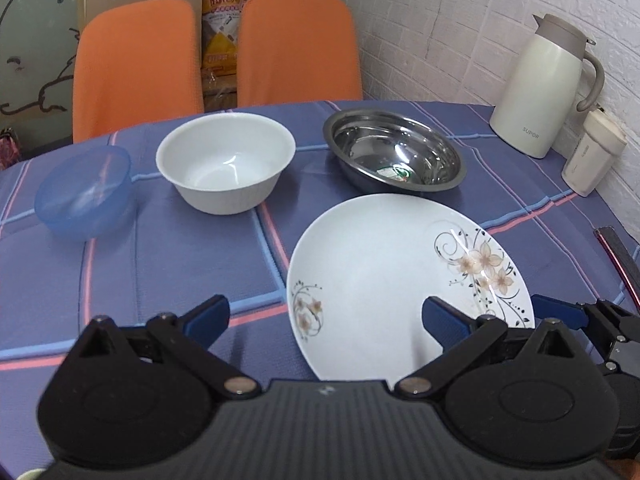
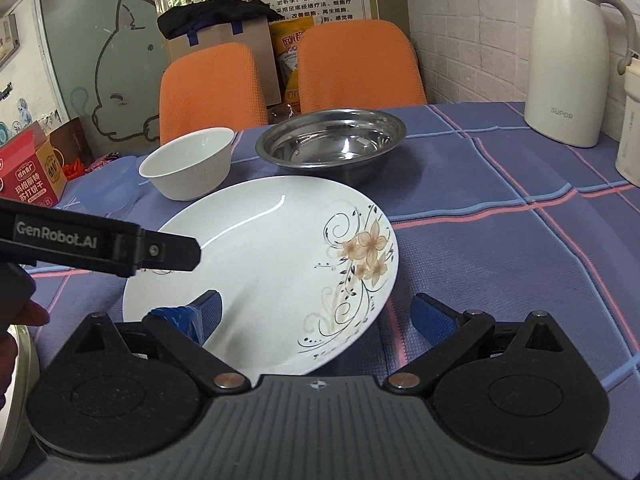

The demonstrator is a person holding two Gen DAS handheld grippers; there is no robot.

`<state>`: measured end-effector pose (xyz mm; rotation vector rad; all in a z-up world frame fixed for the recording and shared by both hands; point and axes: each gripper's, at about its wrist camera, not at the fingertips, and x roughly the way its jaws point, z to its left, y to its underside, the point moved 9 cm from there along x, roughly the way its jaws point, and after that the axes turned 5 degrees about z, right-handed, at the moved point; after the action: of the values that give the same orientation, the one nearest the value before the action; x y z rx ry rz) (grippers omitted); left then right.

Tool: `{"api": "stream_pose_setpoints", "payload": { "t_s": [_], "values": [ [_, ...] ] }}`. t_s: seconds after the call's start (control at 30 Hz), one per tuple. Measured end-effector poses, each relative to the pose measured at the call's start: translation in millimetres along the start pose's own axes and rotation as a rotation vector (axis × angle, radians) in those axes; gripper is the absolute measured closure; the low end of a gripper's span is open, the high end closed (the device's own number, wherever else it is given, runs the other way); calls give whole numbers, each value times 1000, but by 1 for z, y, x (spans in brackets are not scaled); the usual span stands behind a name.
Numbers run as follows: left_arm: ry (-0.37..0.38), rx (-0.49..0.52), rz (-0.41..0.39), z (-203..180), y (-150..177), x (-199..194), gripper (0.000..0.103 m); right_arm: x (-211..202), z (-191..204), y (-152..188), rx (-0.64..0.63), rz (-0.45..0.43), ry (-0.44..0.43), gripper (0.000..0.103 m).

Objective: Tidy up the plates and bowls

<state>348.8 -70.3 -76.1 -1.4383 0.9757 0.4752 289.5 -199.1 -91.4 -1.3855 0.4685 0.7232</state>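
Left wrist view: we count 1 floral plate [image 1: 384, 280] nearest us on the checked tablecloth [image 1: 160, 264], plus 3 bowls behind it: blue plastic bowl [image 1: 86, 196], white bowl [image 1: 226, 162], steel bowl [image 1: 394, 150]. Also 2 orange chairs [image 1: 138, 68], 1 cream jug [image 1: 540, 88]. Our left gripper [image 1: 324, 320] is spread wide & empty; right gripper [image 2: 316, 316] likewise spread, straddling the plate's rim w/o gripping.
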Motion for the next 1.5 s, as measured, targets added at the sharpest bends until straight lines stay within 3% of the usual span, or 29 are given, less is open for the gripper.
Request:
{"api": "stream_pose_setpoints", "payload": {
  "t_s": [0.43, 0.67, 1.2, 1.37, 1.5],
  "values": [
    [-18, -22, 61, 1, 5, 30, 1, 11, 6, 3, -82, -15, 17, 12],
    [-71, 46, 51, -3, 10, 32, 1, 11, 5, 3, -74, -21, 9, 12],
    [-71, 49, 31, -3, 8, 33, 0, 14, 10, 3, -97, -8, 6, 12],
    [-76, 46, 35, -2, 7, 34, 0, 23, 8, -7, -118, 37, -19, 12],
    [-72, 47, 28, 0, 7, 34, 0, 23, 7, -5, -134, 14, -26, 12]
  ]
}}
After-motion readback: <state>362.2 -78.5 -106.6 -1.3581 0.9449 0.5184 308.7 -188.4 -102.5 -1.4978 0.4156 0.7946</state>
